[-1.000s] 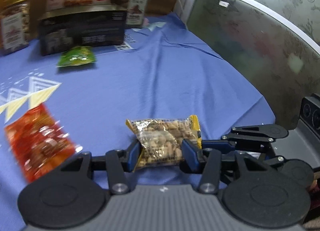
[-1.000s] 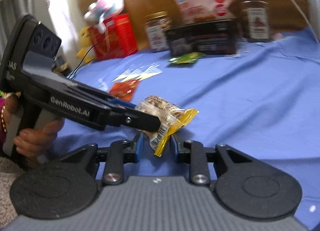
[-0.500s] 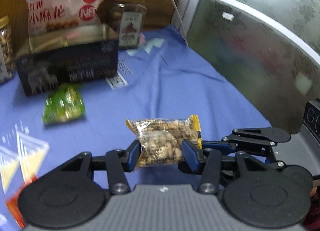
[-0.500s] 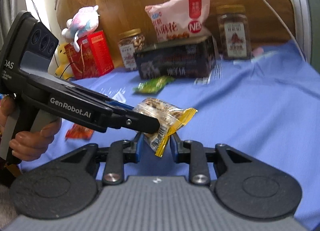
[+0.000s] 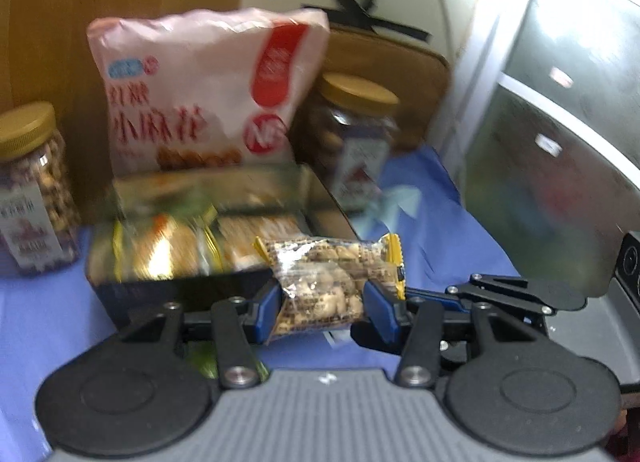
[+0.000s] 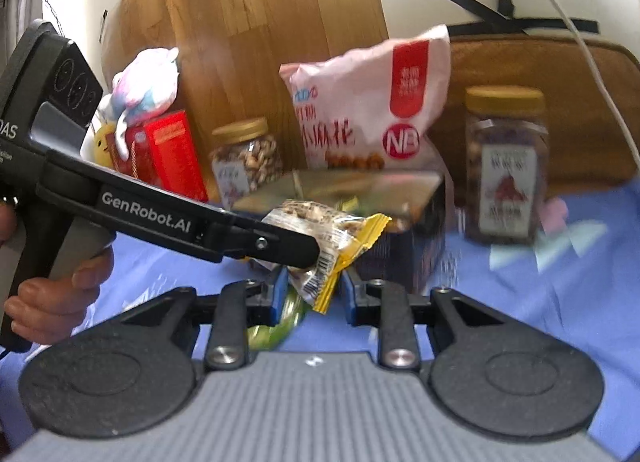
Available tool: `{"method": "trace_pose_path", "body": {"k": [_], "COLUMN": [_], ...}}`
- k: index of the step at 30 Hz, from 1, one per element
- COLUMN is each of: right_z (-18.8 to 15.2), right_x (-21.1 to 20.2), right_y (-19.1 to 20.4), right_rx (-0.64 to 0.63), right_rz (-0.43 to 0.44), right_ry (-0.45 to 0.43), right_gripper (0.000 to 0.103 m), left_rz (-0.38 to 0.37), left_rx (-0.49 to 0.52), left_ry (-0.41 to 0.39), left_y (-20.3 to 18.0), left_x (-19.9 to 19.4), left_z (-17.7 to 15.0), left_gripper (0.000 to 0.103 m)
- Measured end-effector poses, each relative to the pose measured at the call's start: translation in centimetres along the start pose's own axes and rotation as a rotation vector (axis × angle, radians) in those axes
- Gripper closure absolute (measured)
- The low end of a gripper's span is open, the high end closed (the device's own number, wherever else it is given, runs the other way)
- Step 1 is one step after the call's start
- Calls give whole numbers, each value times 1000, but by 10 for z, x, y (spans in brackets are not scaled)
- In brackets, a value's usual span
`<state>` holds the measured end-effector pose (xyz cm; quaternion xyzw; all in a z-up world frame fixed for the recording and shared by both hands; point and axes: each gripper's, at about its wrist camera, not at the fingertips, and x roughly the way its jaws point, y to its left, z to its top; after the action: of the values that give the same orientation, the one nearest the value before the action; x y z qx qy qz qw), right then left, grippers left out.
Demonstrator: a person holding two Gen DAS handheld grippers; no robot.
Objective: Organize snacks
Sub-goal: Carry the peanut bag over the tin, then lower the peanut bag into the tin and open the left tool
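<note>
A clear peanut packet (image 5: 328,274) with yellow ends hangs in the air, held from two sides. My left gripper (image 5: 322,304) is shut on its middle, blue pads pressing both sides. My right gripper (image 6: 314,294) is shut on the packet's yellow end (image 6: 352,246); its black fingers (image 5: 496,290) reach in from the right in the left wrist view. The packet (image 6: 316,225) hovers just in front of an open black box (image 5: 172,294) holding several wrapped snacks. A hand (image 6: 52,302) grips the left gripper's handle.
A pink snack bag (image 5: 200,101) stands behind the box (image 6: 424,229). Gold-lidded jars flank it, one at left (image 5: 32,189) and one at right (image 5: 356,141). A green packet (image 6: 272,330) lies on the blue cloth (image 6: 560,302) under the grippers. A red carton (image 6: 172,153) and plush toy (image 6: 144,81) sit far left.
Both grippers have carried the peanut packet up and toward the back of the table. The black box, pink bag and jars now loom close; the red packet has left view.
</note>
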<state>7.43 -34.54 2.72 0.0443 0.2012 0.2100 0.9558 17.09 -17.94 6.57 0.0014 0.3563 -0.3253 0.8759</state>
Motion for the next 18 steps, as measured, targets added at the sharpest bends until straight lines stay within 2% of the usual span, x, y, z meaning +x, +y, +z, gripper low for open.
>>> {"method": "trace_pose_path", "body": {"k": [4, 9, 13, 14, 16, 18], "right_z": [20, 30, 28, 27, 24, 21], "right_x": [26, 52, 67, 70, 74, 73], "right_y": [-11, -24, -27, -26, -25, -25], "right_rx": [-9, -13, -48, -63, -90, -98], "right_rz": [1, -23, -79, -101, -148, -157], "right_ry": [-8, 1, 2, -3, -9, -22], "right_gripper": [72, 72, 69, 66, 62, 61], "left_rz": [30, 50, 71, 77, 76, 72], "left_rx": [-26, -51, -64, -70, -80, -69], "left_ry": [-18, -19, -30, -28, -26, -38], "left_y": [14, 25, 30, 30, 32, 31], "left_x": [16, 38, 55, 58, 60, 55], "left_z": [22, 33, 34, 33, 32, 30], "left_gripper": [57, 57, 57, 57, 55, 53]}}
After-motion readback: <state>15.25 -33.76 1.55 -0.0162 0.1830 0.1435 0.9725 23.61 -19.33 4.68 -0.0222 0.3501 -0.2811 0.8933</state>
